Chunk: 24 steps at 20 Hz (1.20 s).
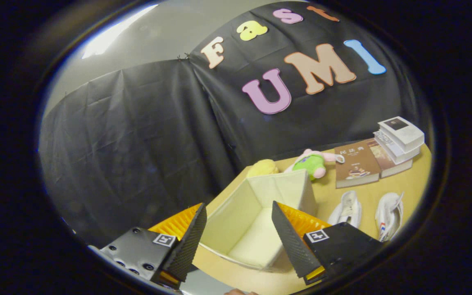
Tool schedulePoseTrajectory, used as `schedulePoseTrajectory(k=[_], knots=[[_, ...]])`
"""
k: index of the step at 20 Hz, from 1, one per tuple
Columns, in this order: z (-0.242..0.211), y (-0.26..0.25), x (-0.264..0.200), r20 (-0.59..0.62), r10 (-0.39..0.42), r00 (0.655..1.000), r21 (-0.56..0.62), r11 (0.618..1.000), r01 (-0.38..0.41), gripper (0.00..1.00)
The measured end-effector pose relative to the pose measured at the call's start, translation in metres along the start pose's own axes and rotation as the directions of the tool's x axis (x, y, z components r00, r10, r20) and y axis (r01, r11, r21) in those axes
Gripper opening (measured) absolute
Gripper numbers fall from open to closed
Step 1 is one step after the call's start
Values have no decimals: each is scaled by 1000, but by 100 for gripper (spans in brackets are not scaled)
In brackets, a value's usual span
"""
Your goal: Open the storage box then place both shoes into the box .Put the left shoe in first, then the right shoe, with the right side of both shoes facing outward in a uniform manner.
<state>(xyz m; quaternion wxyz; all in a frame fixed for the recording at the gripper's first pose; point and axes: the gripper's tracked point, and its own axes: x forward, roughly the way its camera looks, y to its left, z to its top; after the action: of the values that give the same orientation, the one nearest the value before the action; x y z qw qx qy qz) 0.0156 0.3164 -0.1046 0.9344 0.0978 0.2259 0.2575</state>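
A cream fabric storage box (289, 186) stands open on the wooden table, its inside bare. My gripper (239, 215) hovers above the box's near side, fingers apart, open, with nothing between them. Two white shoes lie side by side to the right of the box: one shoe (347, 209) closer to the box, the other shoe (389, 215) further right with a red and blue mark on its side. Both lie beyond the right finger (291, 241).
Beyond the box lie a yellow plush toy (262, 167) and a green and pink plush toy (313, 162). A brown book (357, 164) and a stack of books (400, 139) sit at the table's far right. The wooden table (408, 182) has bare room around the shoes.
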Motion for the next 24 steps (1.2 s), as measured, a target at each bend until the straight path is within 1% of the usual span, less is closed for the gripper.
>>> schedulePoseTrajectory(k=[4, 8, 10, 14, 20, 22, 24], knots=[[-6, -66, -27, -32, -136, 990, -54, 990, 134, 99], [-10, -111, -52, -59, -236, 970, -83, 969, 231, 99], [-16, -127, -60, -77, -276, 958, -113, 957, 267, 99], [-35, -151, -66, -137, -338, 931, -149, 936, 318, 99], [-58, -174, -66, -204, -380, 902, -154, 923, 354, 98], [-69, -173, -66, -227, -373, 900, -163, 925, 342, 93], [-79, -174, -64, -251, -380, 890, -195, 921, 338, 89]])
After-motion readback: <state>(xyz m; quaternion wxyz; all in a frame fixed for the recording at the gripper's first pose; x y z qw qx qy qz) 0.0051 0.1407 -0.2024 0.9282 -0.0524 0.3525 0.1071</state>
